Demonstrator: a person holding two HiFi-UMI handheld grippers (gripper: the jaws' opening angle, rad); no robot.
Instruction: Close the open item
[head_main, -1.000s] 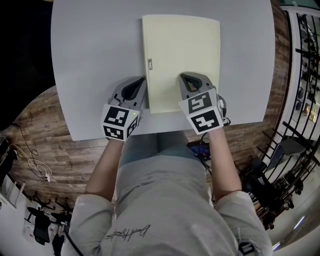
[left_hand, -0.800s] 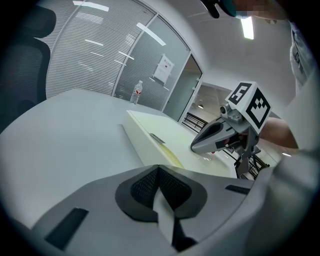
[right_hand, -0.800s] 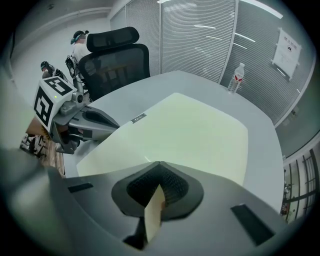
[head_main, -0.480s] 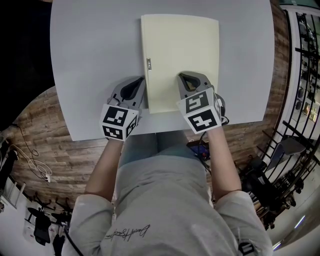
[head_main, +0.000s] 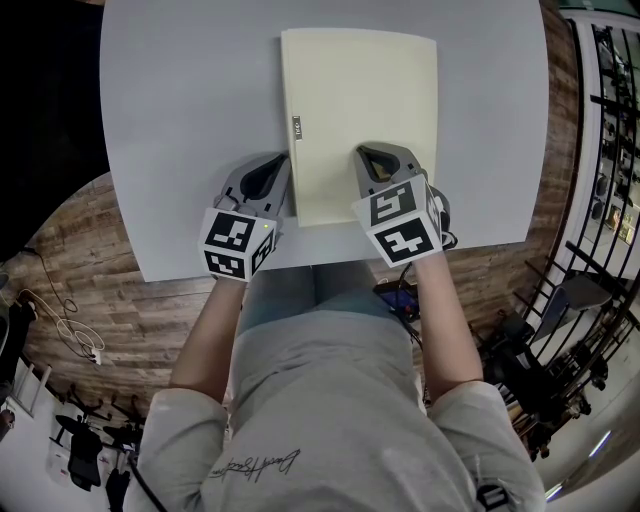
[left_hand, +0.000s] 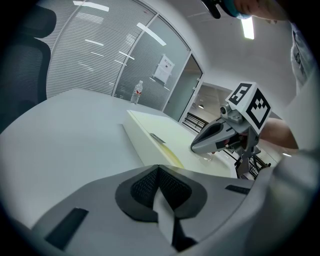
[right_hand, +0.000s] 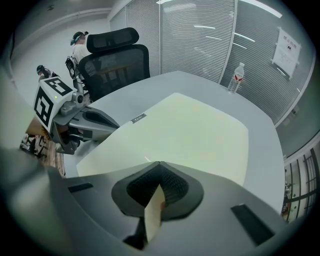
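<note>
A pale yellow folder (head_main: 360, 110) lies flat and closed on the grey table (head_main: 180, 120), with a small label (head_main: 297, 126) on its left spine edge. My left gripper (head_main: 284, 159) rests on the table just left of the folder's near left edge, its jaws shut with nothing between them. My right gripper (head_main: 363, 152) sits over the folder's near part, tip on the cover, also shut and empty. The left gripper view shows the folder (left_hand: 165, 135) ahead with the right gripper (left_hand: 197, 146) on it. In the right gripper view the cover (right_hand: 190, 130) spreads ahead and the left gripper (right_hand: 117, 125) lies beside it.
A water bottle (right_hand: 235, 78) stands at the table's far edge. A black office chair (right_hand: 115, 55) is beyond the table's left side. The table's near edge (head_main: 330, 260) runs right behind both grippers, with wood floor and the person's body below.
</note>
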